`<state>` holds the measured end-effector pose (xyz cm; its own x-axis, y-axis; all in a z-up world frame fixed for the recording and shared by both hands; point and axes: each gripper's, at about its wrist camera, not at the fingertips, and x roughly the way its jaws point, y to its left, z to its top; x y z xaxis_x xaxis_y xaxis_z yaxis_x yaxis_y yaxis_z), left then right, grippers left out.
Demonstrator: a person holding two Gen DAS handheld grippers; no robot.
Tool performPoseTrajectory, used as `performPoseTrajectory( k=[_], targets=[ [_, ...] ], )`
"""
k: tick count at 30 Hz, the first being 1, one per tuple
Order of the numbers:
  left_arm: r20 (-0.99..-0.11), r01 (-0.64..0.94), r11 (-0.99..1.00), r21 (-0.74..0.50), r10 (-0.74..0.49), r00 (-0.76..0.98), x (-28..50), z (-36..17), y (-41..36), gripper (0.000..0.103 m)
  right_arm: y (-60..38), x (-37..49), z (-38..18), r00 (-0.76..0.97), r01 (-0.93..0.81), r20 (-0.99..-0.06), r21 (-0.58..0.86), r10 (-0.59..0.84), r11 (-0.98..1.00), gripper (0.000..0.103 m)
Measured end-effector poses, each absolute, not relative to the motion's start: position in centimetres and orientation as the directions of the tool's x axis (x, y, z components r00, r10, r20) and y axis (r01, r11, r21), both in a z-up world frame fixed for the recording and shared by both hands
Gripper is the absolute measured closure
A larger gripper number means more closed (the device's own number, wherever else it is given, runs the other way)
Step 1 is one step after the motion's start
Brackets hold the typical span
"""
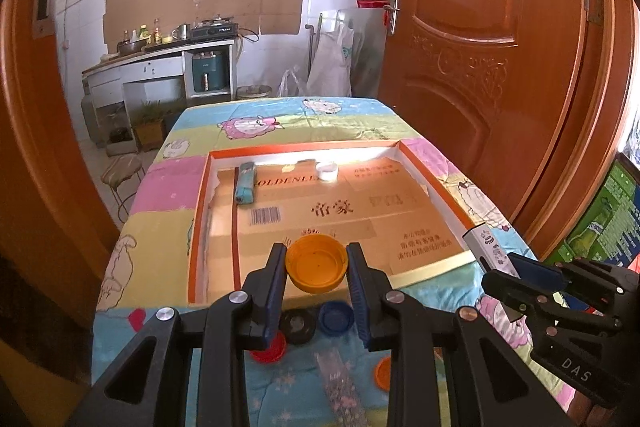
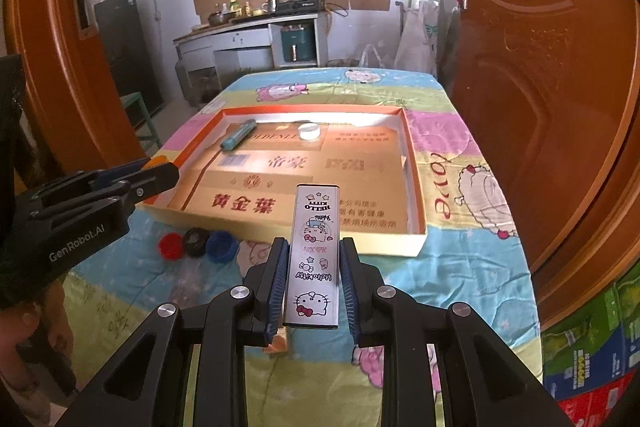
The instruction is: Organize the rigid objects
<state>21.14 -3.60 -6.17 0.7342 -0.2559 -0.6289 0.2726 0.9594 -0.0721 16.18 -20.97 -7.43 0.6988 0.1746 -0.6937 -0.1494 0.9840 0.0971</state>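
**Two objects on the way to the tray**

The left hand-held gripper [image 1: 316, 267] is gripping an orange cap [image 1: 316, 263] at lower centre; the right hand-held gripper [image 2: 314, 267] is clamping a slim Hello Kitty case [image 2: 314, 255]. In the orange-rimmed tray [image 2: 416, 187], a teal lighter [image 2: 239, 134] and a white cap [image 2: 309, 131] are already lying. Red, black and blue caps [image 2: 196, 242] are still waiting on the table [image 2: 472, 267].

From my seat a lot is cut off around the orange-rimmed tray [image 1: 202, 187]. Just in front of it, the red cap [image 1: 269, 349] is half hidden behind my left gripper [image 1: 317, 263], and another orange cap [image 1: 383, 373] only peeks out. The print on the tray's cardboard liner is too blurry to read, and the counter clutter far behind it is too small to tell.
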Motion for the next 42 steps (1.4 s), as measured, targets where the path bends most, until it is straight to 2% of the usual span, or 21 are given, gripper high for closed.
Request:
performPoseTrajectory(
  k=[18, 34, 42],
  targets=[
    [-0.628, 0.259, 0.960, -0.108, -0.267, 0.730, 26.4, -5.6, -4.5, 0.073, -22.3, 20.6, -7.4, 0.697, -0.149, -0.694, 0.103, 0.178, 0.983, 0.077],
    [-0.647, 0.261, 0.961, -0.092, -0.257, 0.718, 30.4, -5.7, -5.1, 0.073, -23.1, 24.8, -7.7, 0.694, -0.155, -0.697, 0.101, 0.182, 0.983, 0.077],
    [-0.685, 0.282, 0.951, -0.128, -0.291, 0.668, 33.2, -6.1, -5.4, 0.073, -23.3, 27.5, -7.8, 0.685, -0.165, -0.710, 0.069, 0.165, 0.984, 0.077]
  ],
)
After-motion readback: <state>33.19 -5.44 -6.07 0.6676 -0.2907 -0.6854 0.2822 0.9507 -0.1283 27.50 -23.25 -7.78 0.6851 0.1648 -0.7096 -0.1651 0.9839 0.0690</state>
